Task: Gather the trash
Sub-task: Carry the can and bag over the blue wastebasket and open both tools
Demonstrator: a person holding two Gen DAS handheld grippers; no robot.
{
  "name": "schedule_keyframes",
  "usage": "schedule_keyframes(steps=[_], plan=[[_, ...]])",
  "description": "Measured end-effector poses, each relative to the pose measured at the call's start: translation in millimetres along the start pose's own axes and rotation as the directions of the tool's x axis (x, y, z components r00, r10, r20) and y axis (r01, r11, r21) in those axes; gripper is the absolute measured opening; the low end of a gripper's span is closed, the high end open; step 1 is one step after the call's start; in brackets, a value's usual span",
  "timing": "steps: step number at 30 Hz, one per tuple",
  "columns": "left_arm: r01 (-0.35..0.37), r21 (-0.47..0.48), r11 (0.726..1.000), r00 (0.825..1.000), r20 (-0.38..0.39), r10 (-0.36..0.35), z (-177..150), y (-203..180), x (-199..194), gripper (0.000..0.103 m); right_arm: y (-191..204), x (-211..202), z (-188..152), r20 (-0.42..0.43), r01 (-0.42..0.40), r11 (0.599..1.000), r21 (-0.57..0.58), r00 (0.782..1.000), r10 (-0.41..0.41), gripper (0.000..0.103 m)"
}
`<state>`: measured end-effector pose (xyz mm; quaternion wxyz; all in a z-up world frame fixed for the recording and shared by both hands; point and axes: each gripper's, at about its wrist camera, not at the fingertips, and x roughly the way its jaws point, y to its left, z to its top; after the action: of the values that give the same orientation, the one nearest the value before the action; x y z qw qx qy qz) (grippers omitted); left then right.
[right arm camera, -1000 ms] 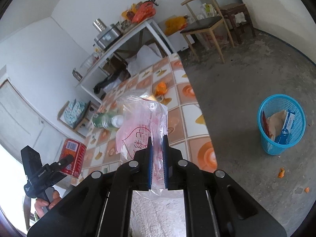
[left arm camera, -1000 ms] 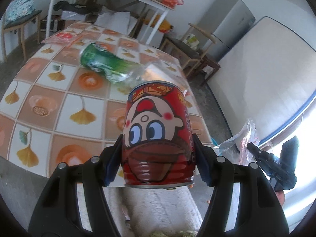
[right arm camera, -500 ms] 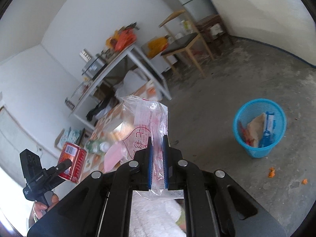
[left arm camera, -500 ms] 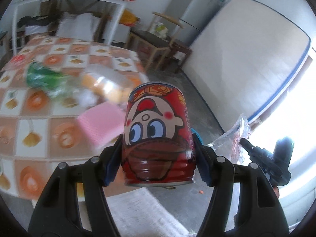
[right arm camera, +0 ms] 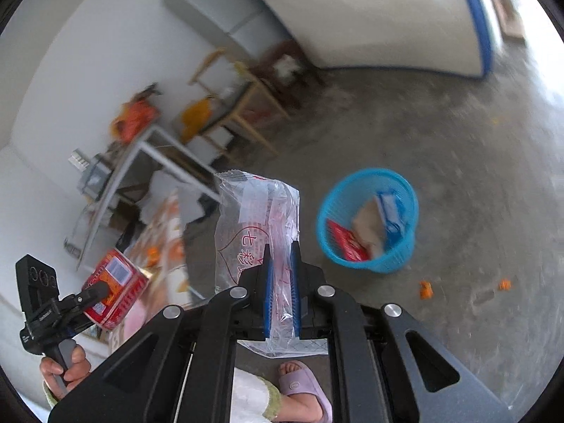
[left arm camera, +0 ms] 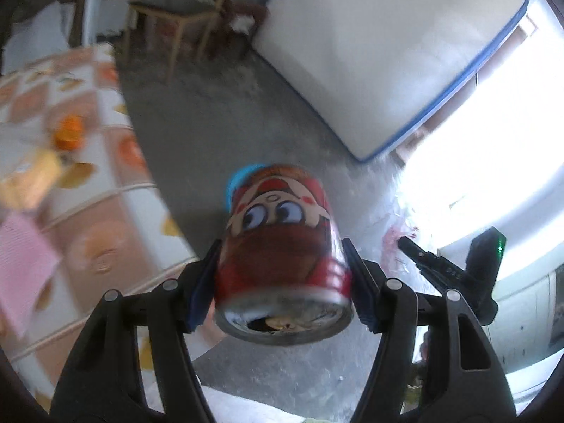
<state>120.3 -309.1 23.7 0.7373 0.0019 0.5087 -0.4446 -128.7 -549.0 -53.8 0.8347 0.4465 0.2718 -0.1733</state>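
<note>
My left gripper (left arm camera: 282, 285) is shut on a red cartoon-face can (left arm camera: 282, 246), tilted forward with its opened top toward the camera; the can also shows in the right wrist view (right arm camera: 114, 290). My right gripper (right arm camera: 281, 292) is shut on a clear plastic wrapper with red print (right arm camera: 259, 218), held upright in the air. A blue mesh trash basket (right arm camera: 366, 220) with several wrappers inside stands on the concrete floor, right of the wrapper. In the left wrist view only its blue rim (left arm camera: 243, 176) peeks from behind the can.
The tiled table (left arm camera: 53, 183) with a pink sheet (left arm camera: 21, 264) and orange scraps is at left. A white mattress (left arm camera: 370, 46) leans on the wall. Wooden chairs (right arm camera: 243, 105) stand behind. Orange bits (right arm camera: 426, 289) lie on the floor. A sandalled foot (right arm camera: 299, 384) is below.
Both grippers have swung away from the table toward the floor and the blue basket, which now looks nearer. The can has tipped forward. Both grips are unchanged.
</note>
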Motion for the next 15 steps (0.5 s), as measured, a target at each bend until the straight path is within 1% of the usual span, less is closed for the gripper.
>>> schedule_keyframes(steps=[4, 7, 9, 11, 15], plan=[[-0.017, 0.019, 1.000, 0.996, -0.089, 0.019, 16.6, -16.2, 52.6, 0.062, -25.3, 30.6, 4.7, -0.036, 0.042, 0.998, 0.041, 0.999, -0.041, 0.009], [-0.036, 0.044, 0.998, 0.991, -0.131, 0.042, 30.2, -27.4, 88.9, 0.062, -41.0, 60.6, 12.7, -0.071, 0.064, 0.995, 0.074, 0.996, -0.059, 0.009], [-0.028, 0.044, 0.999, 0.987, -0.156, 0.035, 40.2, -32.3, 110.7, 0.062, -47.3, 77.2, 19.4, -0.086, 0.082, 0.993, 0.080, 0.993, -0.075, 0.009], [-0.031, 0.042, 0.999, 0.984, -0.173, 0.037, 53.9, -36.7, 131.8, 0.062, -51.1, 93.5, 29.9, -0.098, 0.099, 0.992, 0.083, 0.991, -0.091, 0.009], [-0.032, 0.056, 0.998, 0.984, -0.175, 0.041, 80.9, -47.6, 160.2, 0.062, -48.5, 126.6, 56.1, -0.107, 0.145, 0.988, 0.056, 0.985, -0.138, 0.009]])
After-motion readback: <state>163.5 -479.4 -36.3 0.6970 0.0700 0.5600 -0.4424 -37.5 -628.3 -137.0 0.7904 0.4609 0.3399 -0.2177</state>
